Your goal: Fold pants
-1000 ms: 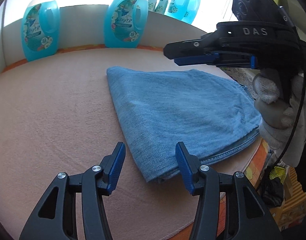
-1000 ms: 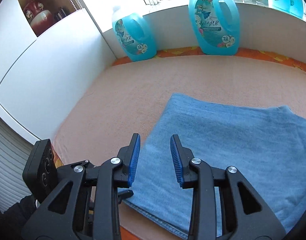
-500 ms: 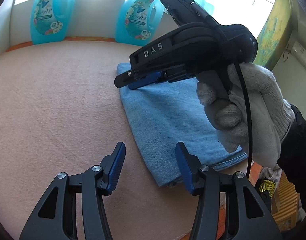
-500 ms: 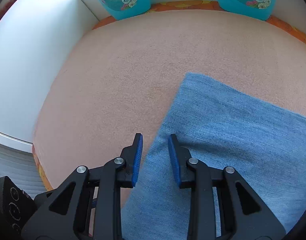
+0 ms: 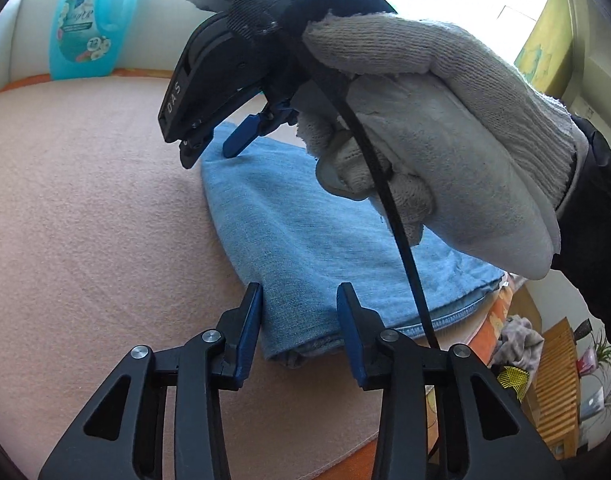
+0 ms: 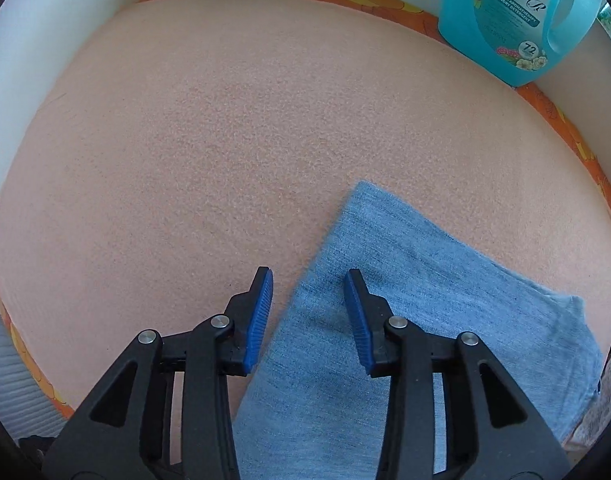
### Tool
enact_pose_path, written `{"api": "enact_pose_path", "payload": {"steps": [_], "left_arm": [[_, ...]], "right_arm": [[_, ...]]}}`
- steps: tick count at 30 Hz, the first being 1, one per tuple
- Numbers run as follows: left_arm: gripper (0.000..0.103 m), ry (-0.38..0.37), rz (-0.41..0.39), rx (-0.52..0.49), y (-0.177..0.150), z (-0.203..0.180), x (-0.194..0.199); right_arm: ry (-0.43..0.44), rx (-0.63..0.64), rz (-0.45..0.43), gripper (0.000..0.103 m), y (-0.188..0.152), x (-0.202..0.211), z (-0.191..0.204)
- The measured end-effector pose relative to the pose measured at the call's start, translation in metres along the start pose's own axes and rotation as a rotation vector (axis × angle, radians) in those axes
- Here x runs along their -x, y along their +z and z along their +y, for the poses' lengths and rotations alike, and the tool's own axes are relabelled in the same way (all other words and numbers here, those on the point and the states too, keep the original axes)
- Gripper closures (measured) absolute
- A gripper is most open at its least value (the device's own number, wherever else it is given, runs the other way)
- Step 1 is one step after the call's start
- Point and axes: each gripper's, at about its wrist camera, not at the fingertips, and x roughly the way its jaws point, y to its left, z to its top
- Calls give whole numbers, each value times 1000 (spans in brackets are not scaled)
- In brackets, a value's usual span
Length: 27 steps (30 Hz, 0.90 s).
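Note:
The folded light-blue denim pants point(image 5: 305, 240) lie on the peach-coloured table cover point(image 5: 85, 220). My left gripper point(image 5: 301, 312) is open, its jaws straddling the near corner of the pants, just above the folded left edge. My right gripper point(image 6: 307, 300) is open and low over the left folded edge of the pants point(image 6: 425, 300); its left finger is over bare cover, its right finger over denim. In the left wrist view the right gripper point(image 5: 213, 148), held by a white-gloved hand point(image 5: 445, 140), points down at the far corner of the pants.
Turquoise detergent bottles stand along the back wall point(image 5: 85, 24) point(image 6: 517, 20). A white wall panel point(image 6: 9, 20) bounds the left side. The table's front edge has an orange patterned trim point(image 5: 493, 320); beyond it a wooden slatted piece point(image 5: 557, 380) stands on the floor.
The right gripper swung across and tipped down to the far left corner of the pants. The left gripper moved forward, so the near corner now lies between its jaws.

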Motion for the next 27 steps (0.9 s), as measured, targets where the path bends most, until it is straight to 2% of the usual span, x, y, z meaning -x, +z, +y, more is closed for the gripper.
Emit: {"api": "enact_pose_path", "payload": {"steps": [3,6,7,8,10,12,15,17,21,23,25,27], "left_arm": [[67,9,-7,-8,0,-3,0],[67,12,-7,-5,2,-4,0],[67,14,-7,-4,2,-4,1],[67,19,-8,1,1,-3,1],[67,25,-10,23,2,0,2],[64,17,-12,51,2,4,2],[46,13,-21,125,5,17,4],[46,-7,-8,164,7,22,1],[46,-22,10,171,7,20,-9],[51,-25,1,161,7,15,-11],[79,-32,-19,153,8,12,-10],[83,-45,-49,148,10,5,-7]], "right_arm": [[-46,45,25,63,-1,-7,7],[-44,55,12,63,-3,-5,7],[-41,49,8,65,-4,-5,5],[-48,44,6,73,-5,-4,2],[-25,28,-5,78,-7,-2,-5],[20,8,-18,92,-10,4,-13],[85,-28,-55,96,-17,13,-29],[112,-46,-75,97,-21,17,-37],[149,-63,-133,98,-30,34,-46],[168,-71,-163,99,-35,44,-51],[190,-90,-190,99,-42,51,-48],[206,-107,-220,99,-43,59,-60]]}}
